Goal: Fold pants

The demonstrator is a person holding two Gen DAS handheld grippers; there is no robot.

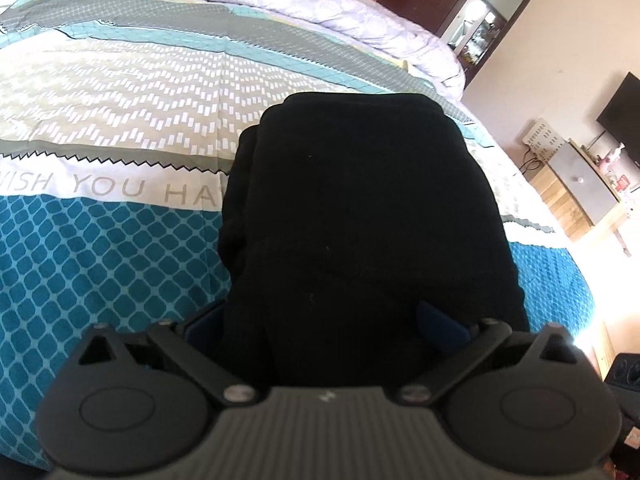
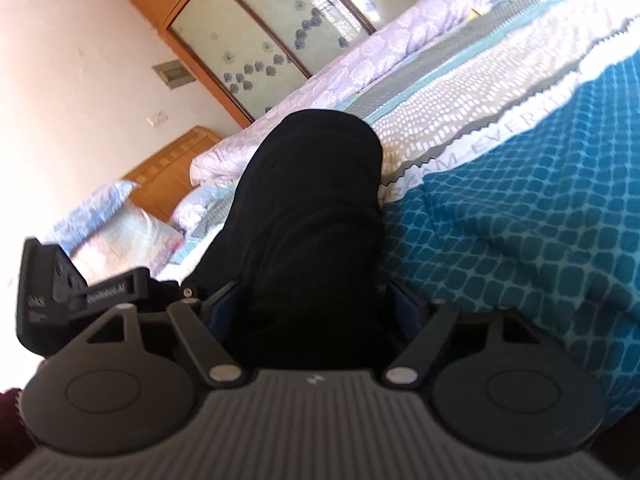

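two claws, left claw (image 1: 324, 320) and right claw (image 2: 316, 304), each pinching one black pants (image 1: 360, 208), one bed (image 1: 100, 248)

- Left tongs (image 1: 326, 320): matte black body, ribbed grey centre, two round discs, silver screws, dark blue finger pads (image 1: 438, 326).
- Right tongs (image 2: 316, 304): same black-and-grey build, silver screws, blue pads (image 2: 404, 306).

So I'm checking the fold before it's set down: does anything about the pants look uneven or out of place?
Mostly tidy. The pants hang as a compact black bundle over the bed, gripped by the left gripper and right gripper. One oddity: layers bulge out unevenly along the bundle's left edge in the left view.
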